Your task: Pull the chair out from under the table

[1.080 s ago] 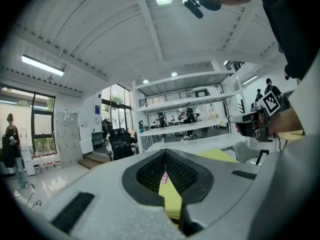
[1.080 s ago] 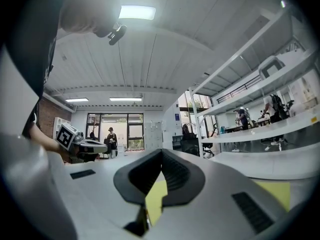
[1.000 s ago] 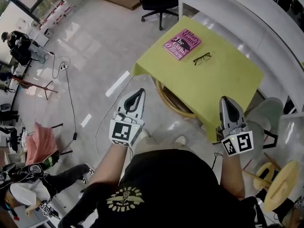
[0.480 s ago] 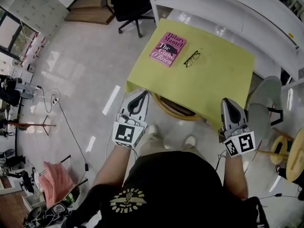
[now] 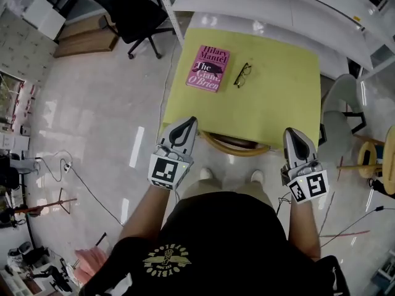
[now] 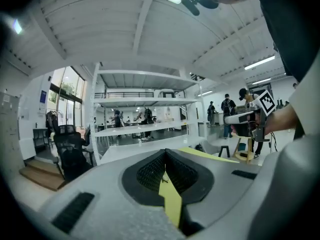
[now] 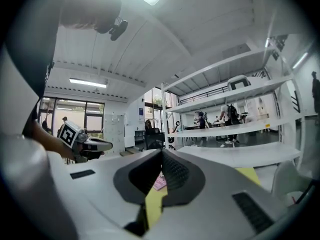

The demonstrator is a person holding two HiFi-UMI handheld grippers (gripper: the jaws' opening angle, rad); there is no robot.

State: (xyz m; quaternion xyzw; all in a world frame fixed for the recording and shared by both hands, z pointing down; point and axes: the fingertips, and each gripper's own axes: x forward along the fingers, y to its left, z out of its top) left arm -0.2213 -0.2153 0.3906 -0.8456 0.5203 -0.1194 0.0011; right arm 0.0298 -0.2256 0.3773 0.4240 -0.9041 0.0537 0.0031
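Observation:
A yellow-green table (image 5: 278, 103) stands in front of me in the head view. The chair is tucked under its near edge; only its curved wooden back rim (image 5: 237, 148) shows. My left gripper (image 5: 184, 128) hovers at the table's near left corner, jaws shut and empty. My right gripper (image 5: 295, 138) hovers at the near right corner, also shut and empty. Neither touches the chair. In the left gripper view the shut left gripper (image 6: 165, 160) points over the table top (image 6: 207, 153). The right gripper view shows the shut right gripper (image 7: 161, 158) with the table (image 7: 248, 173) beyond.
A pink book (image 5: 208, 68) and a pair of glasses (image 5: 242, 74) lie on the table. A black office chair (image 5: 131, 14) stands far left, white shelving (image 5: 278, 2) runs behind the table, a grey chair (image 5: 341, 113) and wooden stools (image 5: 378, 165) stand at the right. Cables (image 5: 74, 171) cross the floor.
I have stepped closer and turned to face the table squarely. Both grippers came forward to its near corners, the left one travelling further. Both stayed shut.

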